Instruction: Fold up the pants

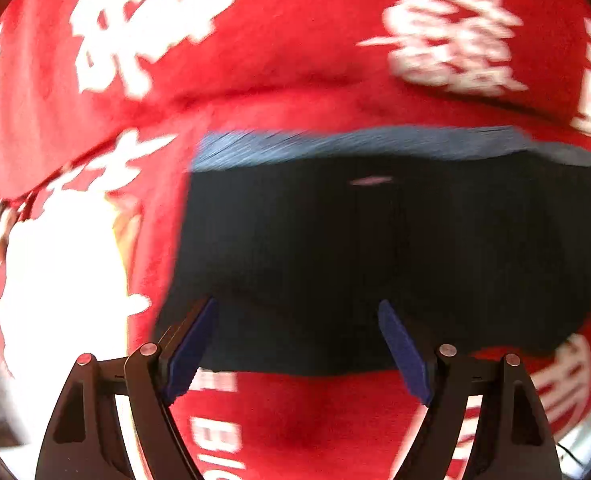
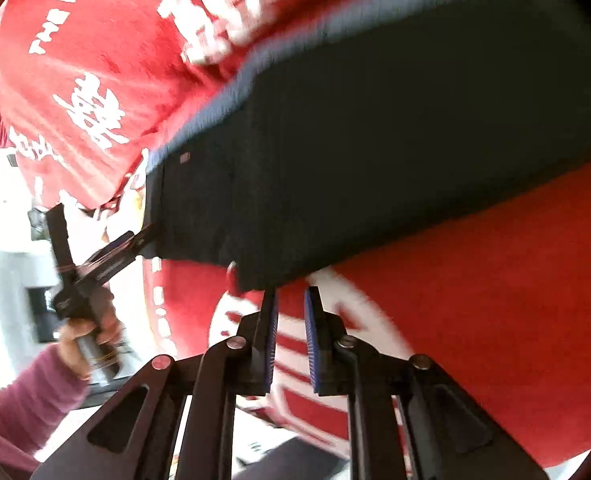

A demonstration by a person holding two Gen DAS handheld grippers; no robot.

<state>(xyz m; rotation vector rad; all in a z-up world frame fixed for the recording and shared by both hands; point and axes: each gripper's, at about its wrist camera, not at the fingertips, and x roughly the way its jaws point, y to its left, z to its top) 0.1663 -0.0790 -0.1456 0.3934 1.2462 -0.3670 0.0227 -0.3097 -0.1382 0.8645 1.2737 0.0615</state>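
Dark navy pants [image 1: 375, 248] lie on a red cloth [image 1: 295, 60] with white characters; a lighter blue band [image 1: 355, 142] runs along their far edge. My left gripper [image 1: 297, 312] is open, its blue pads spread over the pants' near edge, holding nothing. In the right wrist view the pants [image 2: 375, 140] stretch from centre to upper right. My right gripper [image 2: 291, 300] has its jaws a small gap apart, just below the pants' near corner, with nothing between them. The left gripper [image 2: 135, 240] shows there at the pants' left corner, held by a hand.
The red cloth [image 2: 495, 300] covers the whole surface under the pants. A bright white area [image 1: 55, 280] lies past its left edge. A person's hand and maroon sleeve [image 2: 27, 392] are at the lower left of the right wrist view.
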